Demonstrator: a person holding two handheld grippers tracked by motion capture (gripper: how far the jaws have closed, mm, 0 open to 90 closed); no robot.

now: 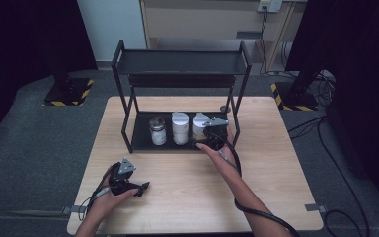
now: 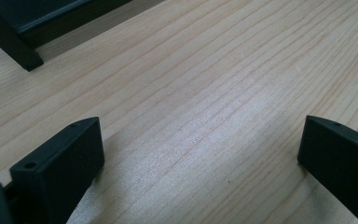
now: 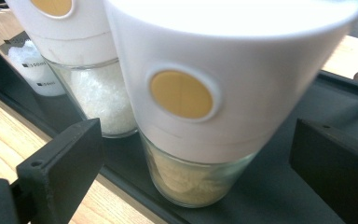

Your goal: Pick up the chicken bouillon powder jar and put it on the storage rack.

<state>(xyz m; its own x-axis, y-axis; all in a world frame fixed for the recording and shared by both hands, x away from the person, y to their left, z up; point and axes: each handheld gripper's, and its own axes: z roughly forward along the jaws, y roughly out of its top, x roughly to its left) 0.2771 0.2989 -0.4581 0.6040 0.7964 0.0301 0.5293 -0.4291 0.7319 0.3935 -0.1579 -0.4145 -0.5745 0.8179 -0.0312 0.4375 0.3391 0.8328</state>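
Observation:
A black two-level rack (image 1: 180, 61) stands at the back of the wooden table (image 1: 187, 197). Its lower shelf (image 1: 140, 143) bears three jars in a row: a small glass jar (image 1: 157, 131) with a metal lid, a white-capped jar of white grains (image 1: 180, 128), and a white-capped jar of tan powder (image 1: 199, 124). My right gripper (image 1: 208, 134) is at the tan jar (image 3: 182, 93), jaws open on either side of it with gaps showing. The white-grain jar (image 3: 98, 93) stands just beyond. My left gripper (image 1: 143, 186) rests open on the table's near left, nothing between its jaws (image 2: 200, 140).
The rack's front left leg (image 2: 14, 51) stands on the table ahead of the left gripper. The rack's upper shelf (image 1: 177, 69) overhangs the jars. A thick black cable (image 1: 261, 215) trails from the right hand off the table's near edge. A small round dark thing (image 1: 223, 108) lies behind the rack's right leg.

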